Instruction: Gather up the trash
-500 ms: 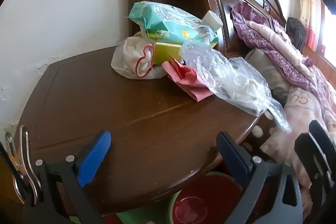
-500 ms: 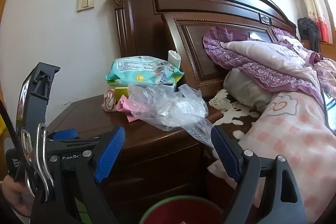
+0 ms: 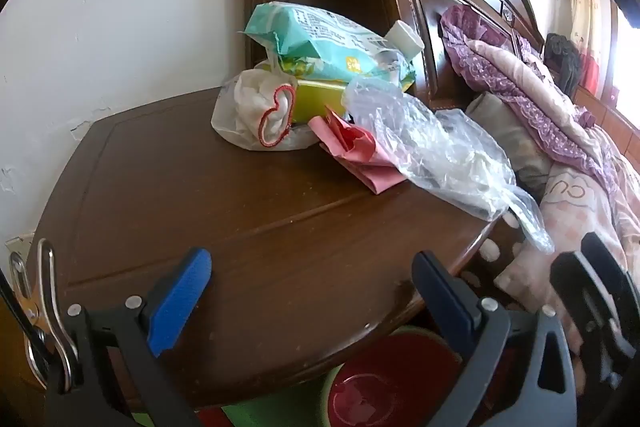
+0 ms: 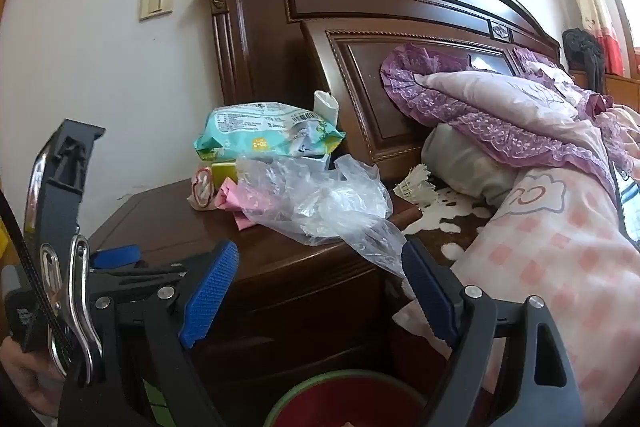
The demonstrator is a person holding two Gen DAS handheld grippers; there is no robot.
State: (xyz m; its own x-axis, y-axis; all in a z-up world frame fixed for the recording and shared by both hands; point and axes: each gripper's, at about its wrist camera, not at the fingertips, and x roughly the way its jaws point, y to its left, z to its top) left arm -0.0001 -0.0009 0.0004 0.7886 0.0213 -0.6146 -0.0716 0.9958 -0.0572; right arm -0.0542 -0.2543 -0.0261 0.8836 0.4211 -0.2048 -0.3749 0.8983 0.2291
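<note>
Trash is sitting heaped along the back half of a dark wooden nightstand [image 3: 208,195], close to the white wall [image 3: 120,27] and the carved headboard [image 4: 400,27]. Going from the left of the heap, a white bag [image 3: 248,115] with a red looped edge is lying on the wood, touching a yellow-green box [image 3: 316,99] behind it. A teal wipes packet [image 3: 320,43] is resting on top of that box, with a white bottle cap [image 3: 404,37] poking up just behind it. Next, a crumpled pink wrapper [image 3: 356,151] is lying flat on the wood, partly tucked under a clear plastic bag [image 3: 436,151] whose tail is drooping over the nightstand's right edge toward the bed. Farther right, a purple lace-trimmed pillow [image 4: 480,107] is leaning against the headboard, and a pink checked quilt [image 4: 560,247] is covering the bed.

Left gripper [image 3: 308,287] is hovering over the bare front part of the nightstand, its blue-padded fingers [image 3: 180,299] spread wide with nothing between them. Right gripper [image 4: 316,291] is hanging in front of the nightstand's drawer, fingers also spread wide and gripping nothing, with the tail of the clear plastic bag ending just beside the right finger [image 4: 432,295]. Below both grippers, a red bin with a green rim [image 4: 340,379] is standing on the floor.
</note>
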